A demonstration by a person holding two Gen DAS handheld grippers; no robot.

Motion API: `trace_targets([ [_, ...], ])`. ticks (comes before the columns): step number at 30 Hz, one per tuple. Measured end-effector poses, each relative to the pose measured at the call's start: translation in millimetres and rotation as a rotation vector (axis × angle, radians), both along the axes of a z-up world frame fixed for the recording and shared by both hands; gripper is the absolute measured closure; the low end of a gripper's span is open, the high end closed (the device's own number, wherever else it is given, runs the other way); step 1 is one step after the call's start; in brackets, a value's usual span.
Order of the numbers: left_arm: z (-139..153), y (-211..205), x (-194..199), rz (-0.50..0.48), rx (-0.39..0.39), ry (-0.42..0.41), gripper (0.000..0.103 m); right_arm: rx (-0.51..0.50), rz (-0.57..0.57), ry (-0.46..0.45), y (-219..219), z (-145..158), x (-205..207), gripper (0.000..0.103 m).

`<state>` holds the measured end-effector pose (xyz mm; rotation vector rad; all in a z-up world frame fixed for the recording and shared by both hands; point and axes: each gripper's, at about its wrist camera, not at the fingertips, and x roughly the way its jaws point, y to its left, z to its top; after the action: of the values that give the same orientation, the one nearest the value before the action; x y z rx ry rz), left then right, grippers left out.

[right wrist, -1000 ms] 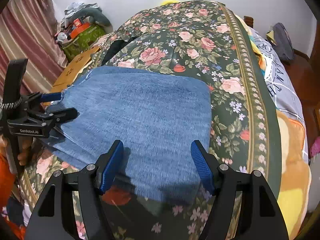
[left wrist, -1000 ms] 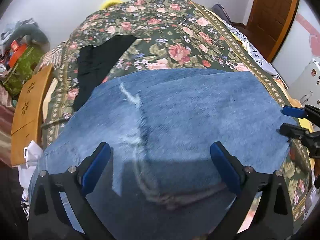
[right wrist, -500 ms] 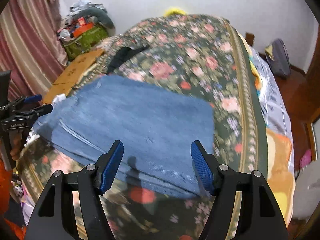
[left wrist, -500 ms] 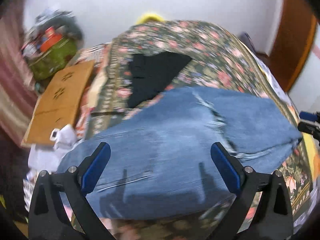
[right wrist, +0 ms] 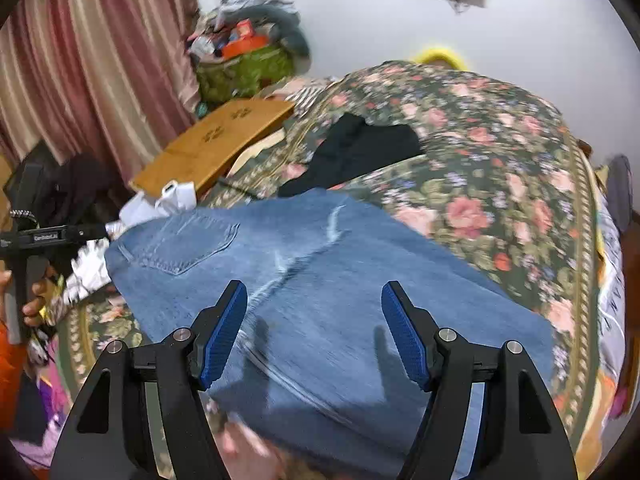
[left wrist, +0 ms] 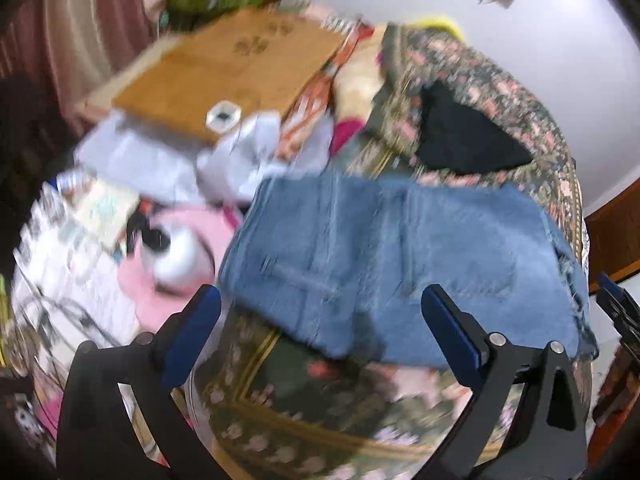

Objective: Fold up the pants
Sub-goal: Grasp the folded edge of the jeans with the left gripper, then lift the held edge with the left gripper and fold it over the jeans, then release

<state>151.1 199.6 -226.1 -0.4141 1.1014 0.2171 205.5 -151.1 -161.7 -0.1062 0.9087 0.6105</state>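
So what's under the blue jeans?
The jeans lie on a flowery bedspread, which shows all around them. A black cloth lies just behind them. Whatever lies right beneath the denim is covered, so I can't tell if anything else is there.

The pants (right wrist: 320,280) are seen as matt blue denim with frayed, pale worn streaks. The bed (right wrist: 500,160) is covered in soft floral-printed cloth. Each claw, left (left wrist: 320,328) and right (right wrist: 314,332), is formed of matt black plastic, with ribbed blue pads (right wrist: 224,332) and metal screws.
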Motion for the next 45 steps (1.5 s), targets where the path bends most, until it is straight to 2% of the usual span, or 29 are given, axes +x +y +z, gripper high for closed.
trace_targets([
  [4,-35,8,-8,-0.015,-0.169,0.084,0.002,-0.052,0.026,0.083,13,-28,6,0.037],
  [7,-56,10,-8,-0.03,-0.286,0.136,0.002,-0.066,0.036,0.082,15,-28,3,0.036],
  [12,-67,12,0,-0.049,-0.376,0.177,0.001,-0.056,0.036,0.086,15,-28,1,0.036],
  [18,-104,36,21,0.023,-0.563,0.226,0.001,-0.036,0.036,0.098,16,-32,5,0.034],
  [21,-112,44,29,0.044,-0.607,0.226,0.001,-0.026,0.036,0.101,16,-32,5,0.034],
  [25,-112,50,39,0.042,-0.607,0.197,0.011,-0.018,0.037,0.104,16,-34,5,0.032],
  [27,-105,50,39,0.027,-0.572,0.177,0.019,-0.018,0.038,0.104,16,-33,6,0.032],
  [29,-93,45,40,0.004,-0.519,0.147,0.036,-0.019,0.04,0.104,17,-34,6,0.031],
  [30,-85,43,38,-0.009,-0.471,0.13,0.04,-0.019,0.039,0.104,17,-34,6,0.031],
  [32,-74,38,42,-0.02,-0.384,0.107,0.057,-0.021,0.038,0.102,18,-34,6,0.031],
  [33,-67,36,44,-0.031,-0.349,0.089,0.059,-0.021,0.038,0.103,17,-34,6,0.031],
  [35,-61,37,43,-0.024,-0.306,0.077,0.07,-0.024,0.039,0.101,18,-34,6,0.031],
  [39,-42,33,47,-0.046,-0.22,0.05,0.075,-0.023,0.039,0.101,18,-34,5,0.031],
  [43,-14,21,46,-0.081,-0.083,-0.005,0.077,-0.022,0.039,0.102,18,-34,5,0.031],
  [45,-1,18,48,-0.085,-0.055,-0.03,0.078,-0.017,0.04,0.103,17,-33,5,0.031],
])
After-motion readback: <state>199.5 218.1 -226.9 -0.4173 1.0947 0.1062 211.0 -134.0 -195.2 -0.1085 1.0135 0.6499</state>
